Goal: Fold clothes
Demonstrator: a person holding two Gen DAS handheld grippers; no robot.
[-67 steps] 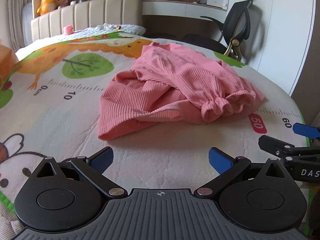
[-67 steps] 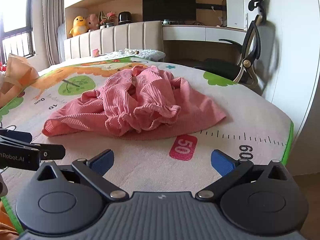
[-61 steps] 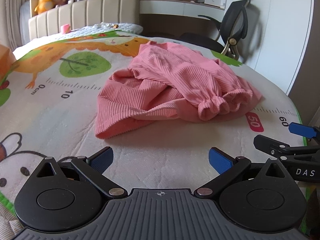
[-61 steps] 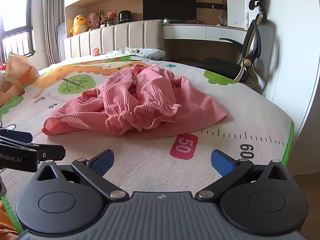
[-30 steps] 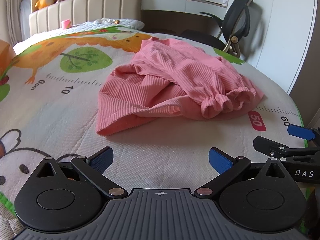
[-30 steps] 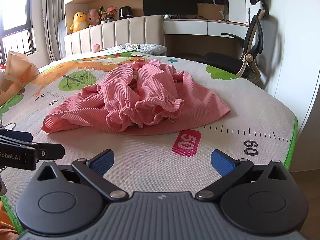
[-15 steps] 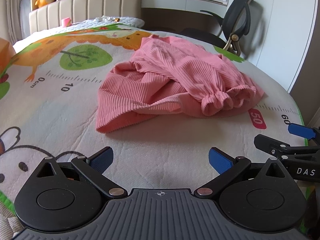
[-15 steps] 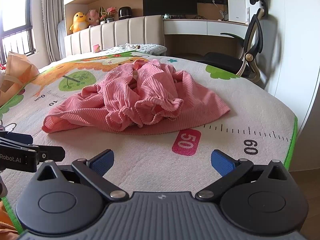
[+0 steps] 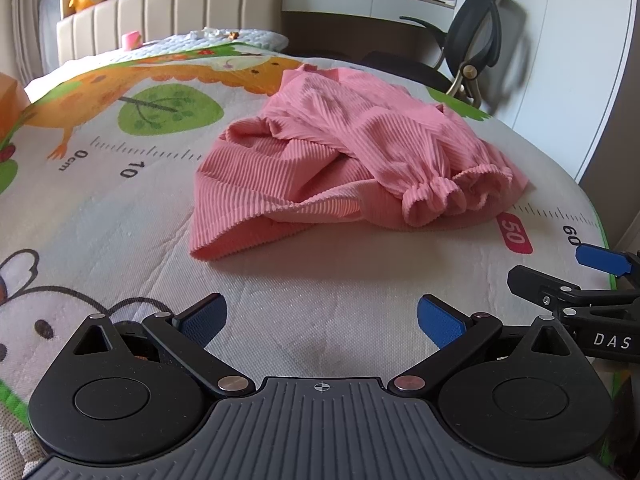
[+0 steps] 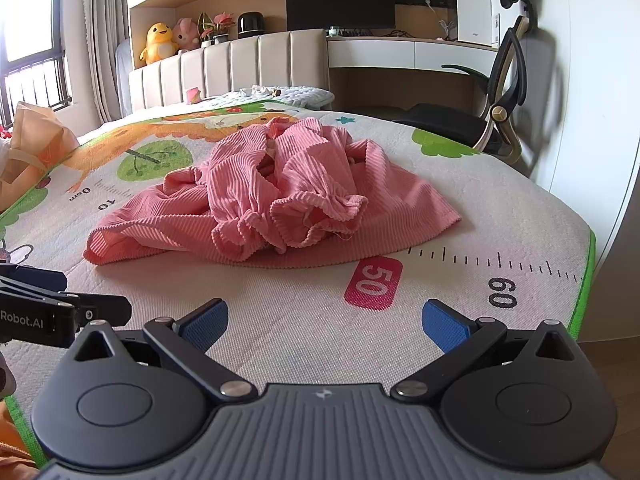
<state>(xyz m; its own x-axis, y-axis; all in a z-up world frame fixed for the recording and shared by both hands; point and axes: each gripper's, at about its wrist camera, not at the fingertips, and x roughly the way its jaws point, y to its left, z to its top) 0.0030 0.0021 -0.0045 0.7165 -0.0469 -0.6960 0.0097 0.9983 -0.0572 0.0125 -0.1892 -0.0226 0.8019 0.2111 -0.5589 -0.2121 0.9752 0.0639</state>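
bare mat (image 9: 320, 280) ahead — garment (image 9: 340, 160) beyond

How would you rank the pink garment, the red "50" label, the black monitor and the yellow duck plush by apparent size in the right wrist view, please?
Largest to smallest as they appear:
1. pink ribbed garment
2. black monitor
3. red "50" label
4. yellow duck plush

The monitor and plush sit far back, so true sizes are unsure.
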